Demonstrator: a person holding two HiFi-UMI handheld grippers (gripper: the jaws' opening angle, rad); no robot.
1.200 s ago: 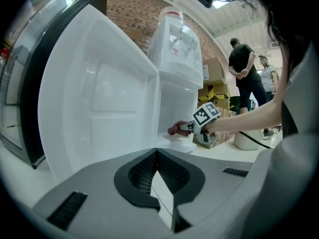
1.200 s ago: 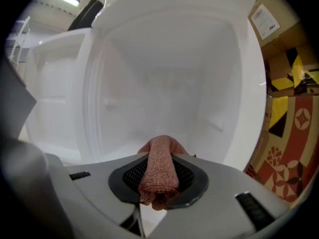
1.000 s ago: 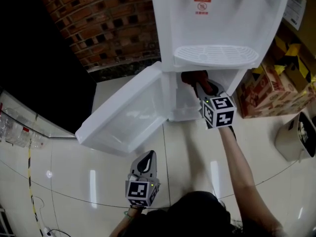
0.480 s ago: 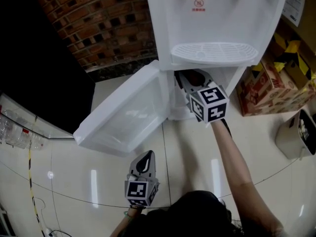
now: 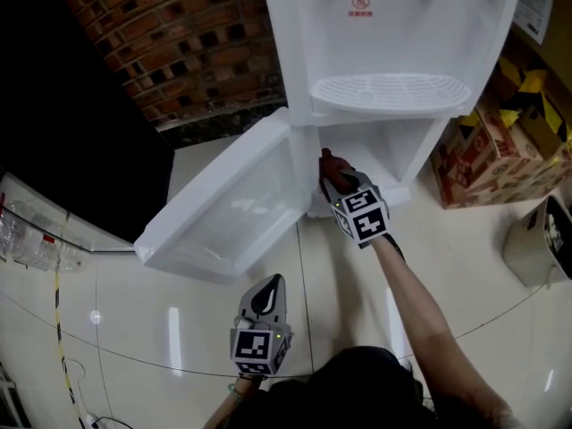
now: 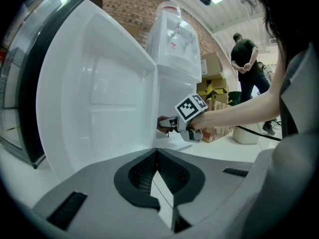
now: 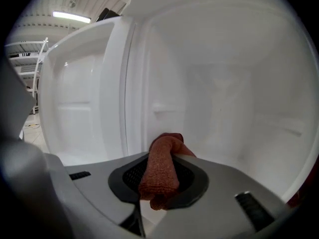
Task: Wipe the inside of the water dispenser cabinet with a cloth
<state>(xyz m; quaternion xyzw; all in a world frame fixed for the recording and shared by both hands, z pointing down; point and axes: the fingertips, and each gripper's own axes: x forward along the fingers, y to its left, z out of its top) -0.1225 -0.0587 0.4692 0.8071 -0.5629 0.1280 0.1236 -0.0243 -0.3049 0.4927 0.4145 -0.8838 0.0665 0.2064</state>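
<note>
A: How would the cloth (image 7: 160, 168) handle?
B: It looked soft, light and limp, so a hold on its folded middle seemed best. The right gripper (image 5: 331, 175) had its jaws clamped there
A: And where did it lie?
B: In the lower centre of the right gripper view, its end poking past the jaws at the left edge of the cabinet (image 5: 398, 155), beside the open door (image 5: 223, 213). The left gripper (image 6: 157, 176) hung low, jaws together, empty
</note>
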